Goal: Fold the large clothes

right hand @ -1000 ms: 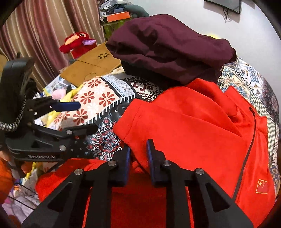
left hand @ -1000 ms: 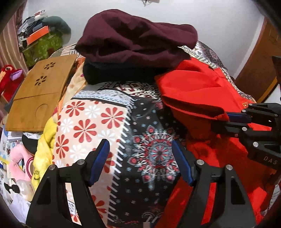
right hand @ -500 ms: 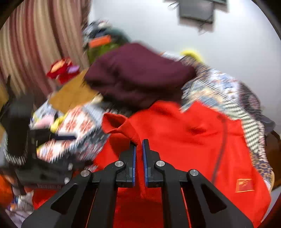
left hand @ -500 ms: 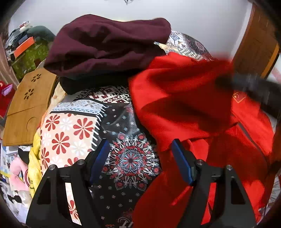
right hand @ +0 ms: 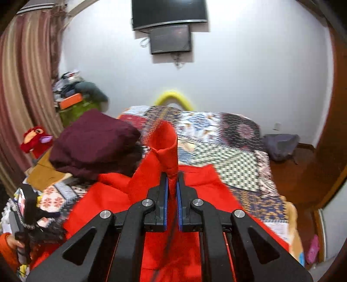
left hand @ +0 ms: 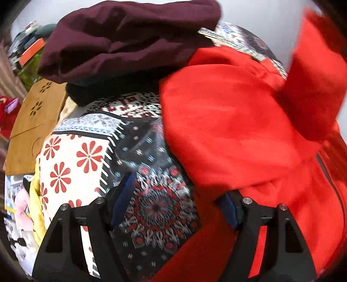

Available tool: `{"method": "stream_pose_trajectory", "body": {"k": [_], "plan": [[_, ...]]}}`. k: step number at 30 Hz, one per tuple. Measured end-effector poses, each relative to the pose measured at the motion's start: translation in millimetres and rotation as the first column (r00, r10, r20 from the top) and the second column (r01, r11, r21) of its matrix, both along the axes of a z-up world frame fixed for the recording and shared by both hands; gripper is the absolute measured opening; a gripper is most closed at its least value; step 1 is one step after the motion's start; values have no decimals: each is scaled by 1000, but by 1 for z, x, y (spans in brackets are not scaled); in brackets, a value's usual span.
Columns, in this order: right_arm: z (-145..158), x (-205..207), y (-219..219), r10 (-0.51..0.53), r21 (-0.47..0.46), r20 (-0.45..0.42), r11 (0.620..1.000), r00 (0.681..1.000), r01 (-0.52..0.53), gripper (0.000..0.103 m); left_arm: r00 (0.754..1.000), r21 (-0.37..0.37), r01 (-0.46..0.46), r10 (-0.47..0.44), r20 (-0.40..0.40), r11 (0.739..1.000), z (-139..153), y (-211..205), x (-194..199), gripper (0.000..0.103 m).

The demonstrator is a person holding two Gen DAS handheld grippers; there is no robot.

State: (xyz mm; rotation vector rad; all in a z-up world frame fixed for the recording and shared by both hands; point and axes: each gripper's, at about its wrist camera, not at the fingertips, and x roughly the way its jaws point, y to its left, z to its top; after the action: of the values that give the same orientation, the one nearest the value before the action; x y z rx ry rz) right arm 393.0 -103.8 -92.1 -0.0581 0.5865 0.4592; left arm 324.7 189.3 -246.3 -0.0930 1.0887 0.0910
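A red zip jacket (left hand: 227, 130) lies spread on the patterned bedspread (left hand: 121, 138). My right gripper (right hand: 171, 184) is shut on a fold of the red jacket (right hand: 167, 149) and holds it lifted above the bed. The lifted part shows blurred at the upper right of the left wrist view. My left gripper (left hand: 177, 199) is open and empty, low over the bedspread at the jacket's left edge, its right finger (left hand: 229, 208) against the red cloth. The left gripper's body also shows at the lower left of the right wrist view.
A folded maroon garment (left hand: 125, 36) lies on a dark one at the bed's far side, also seen in the right wrist view (right hand: 93, 141). A wooden lap tray (left hand: 32, 123), a red plush toy (right hand: 34, 138) and clutter line the left. A TV (right hand: 169, 13) hangs on the wall.
My right gripper closed on the red jacket's edge and lifted it up high. My left gripper stayed open and shifted right toward the jacket.
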Motion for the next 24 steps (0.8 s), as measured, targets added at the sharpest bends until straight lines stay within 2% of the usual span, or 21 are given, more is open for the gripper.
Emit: {"method": "stream_pose_trajectory", "body": {"k": [1,3,4,5,6,10,14,20,24], "plan": [[-1,1,-5,-15,-7,-2,1000,1000,15,6,1000,-3,-19,19,14,1000,0,2,2,71],[-7,4,-17,-49,-27,-10,998,999,49,6,996,-15,-23,24,90,1000,7,3,2,46],[-11,6,-23,-63,-34,-17,997,998,63,6,994,-12,-13,14,104,1000,9,1,3,38],[-15,7,-29,-78,-42,-29,996,997,76,6,995,-13,-11,12,102,1000,9,1,5,18],[-19,8,-35,-90,-45,-38,995,995,88,6,995,-23,-2,4,101,1000,9,-1,7,8],[-36,9,-62,-146,-57,-84,988,986,142,6,990,56,-21,12,144,998,20,-5,6,8],[-57,7,-92,-177,-41,-159,984,971,172,5,986,87,-53,38,165,995,29,7,3,8],[-98,-7,-117,-169,-19,-309,985,936,172,6,994,93,-75,67,85,993,2,16,-1,8],[-116,-18,-123,-159,-35,-371,987,915,157,6,997,111,-67,62,48,992,-10,10,-7,8]]}}
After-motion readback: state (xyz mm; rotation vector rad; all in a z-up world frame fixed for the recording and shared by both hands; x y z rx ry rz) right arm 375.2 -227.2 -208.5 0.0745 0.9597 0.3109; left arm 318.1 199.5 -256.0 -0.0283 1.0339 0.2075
